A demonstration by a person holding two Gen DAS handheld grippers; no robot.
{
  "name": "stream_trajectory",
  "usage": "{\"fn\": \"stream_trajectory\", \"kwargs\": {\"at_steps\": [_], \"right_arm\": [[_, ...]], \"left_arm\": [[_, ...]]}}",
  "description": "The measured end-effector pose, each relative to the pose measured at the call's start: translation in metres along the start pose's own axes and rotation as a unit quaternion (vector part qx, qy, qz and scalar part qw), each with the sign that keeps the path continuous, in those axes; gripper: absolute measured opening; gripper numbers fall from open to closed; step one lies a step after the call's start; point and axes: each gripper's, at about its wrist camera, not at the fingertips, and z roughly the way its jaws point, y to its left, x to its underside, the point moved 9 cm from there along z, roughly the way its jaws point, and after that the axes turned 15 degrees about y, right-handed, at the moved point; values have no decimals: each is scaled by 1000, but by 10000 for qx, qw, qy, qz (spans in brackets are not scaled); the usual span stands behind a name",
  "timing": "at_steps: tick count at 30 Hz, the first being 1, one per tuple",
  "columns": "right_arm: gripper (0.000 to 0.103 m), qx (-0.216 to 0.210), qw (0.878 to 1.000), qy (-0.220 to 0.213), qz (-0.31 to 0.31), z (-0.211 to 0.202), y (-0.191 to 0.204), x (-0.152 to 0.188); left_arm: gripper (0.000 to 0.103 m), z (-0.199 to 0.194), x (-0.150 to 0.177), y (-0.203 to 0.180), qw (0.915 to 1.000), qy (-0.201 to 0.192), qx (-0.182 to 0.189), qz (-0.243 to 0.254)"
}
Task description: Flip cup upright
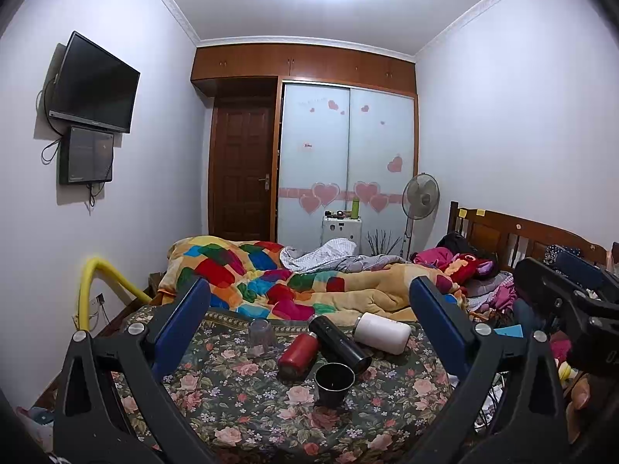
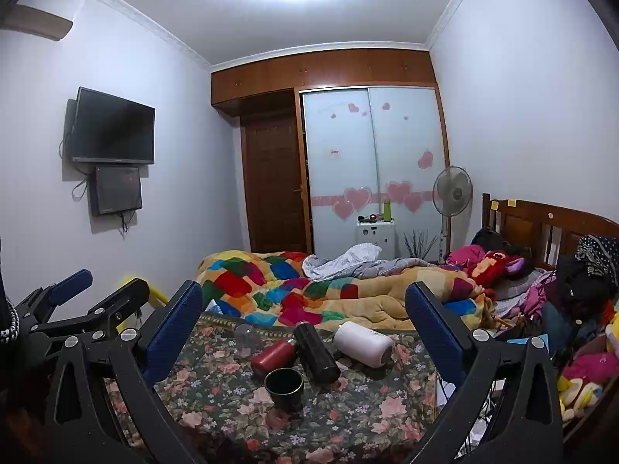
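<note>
Found the clear cup (image 1: 261, 332) apparently mouth-down on the bed cover (image 1: 240, 394), just left of the red bottle (image 1: 298, 353), axis roughly vertical. Saw left gripper (image 1: 309, 290) and right gripper (image 2: 303, 292) with jaws spread, empty. Placed the cup ahead, left of both centrelines; judged the left nearer.

Both grippers hang side by side, level, well spread: the left gripper (image 1: 309, 294) and right gripper (image 2: 303, 297) each show blue fingers (image 1: 185, 324) wide apart, gripping nothing.
</note>
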Motion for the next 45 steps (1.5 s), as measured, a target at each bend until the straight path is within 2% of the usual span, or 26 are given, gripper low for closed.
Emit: {"fn": "stream_trajectory", "kwargs": {"at_steps": [33,45], "right_arm": [[103,-21,10000,67,-8,2,3,-1],[103,-11,10000,68,-10,1,3,-1]], "left_arm": [[103,4,3,4,10000,22,-12,-40],[103,4,9,4,9999,55,90,-59]]}}
